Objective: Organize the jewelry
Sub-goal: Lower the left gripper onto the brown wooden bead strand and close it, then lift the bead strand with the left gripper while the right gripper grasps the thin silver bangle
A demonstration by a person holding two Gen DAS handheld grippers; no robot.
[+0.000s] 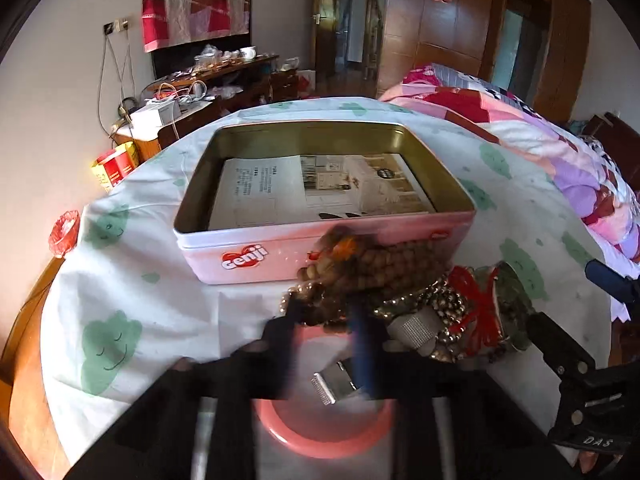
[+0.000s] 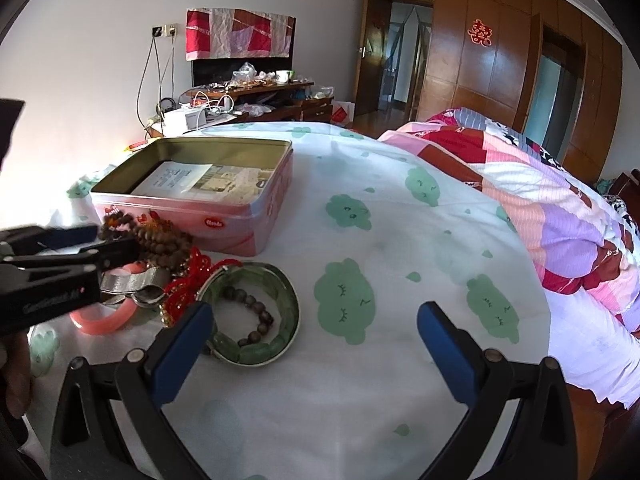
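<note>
An open pink tin box (image 1: 280, 250) (image 2: 240, 222) with a printed card inside stands on the cloth-covered table. In front of it lies a jewelry pile: brown bead strands (image 1: 384, 268) (image 2: 160, 240), a red knot ornament (image 1: 478, 304) (image 2: 188, 284), a green jade bangle (image 2: 276, 344), a pink bangle (image 1: 320, 436) (image 2: 108, 320) and a silver clip (image 1: 334, 384). My left gripper (image 1: 332, 312) (image 2: 116, 244) is blurred, its fingers close together on the brown bead strand, lifting it. My right gripper (image 2: 316, 328) is open and empty beside the green bangle.
A white cloth with green cloud prints (image 2: 400, 240) covers the round table. A bed with a patchwork quilt (image 2: 540, 200) lies to the right. A cluttered wooden desk (image 2: 256, 92) stands at the far wall.
</note>
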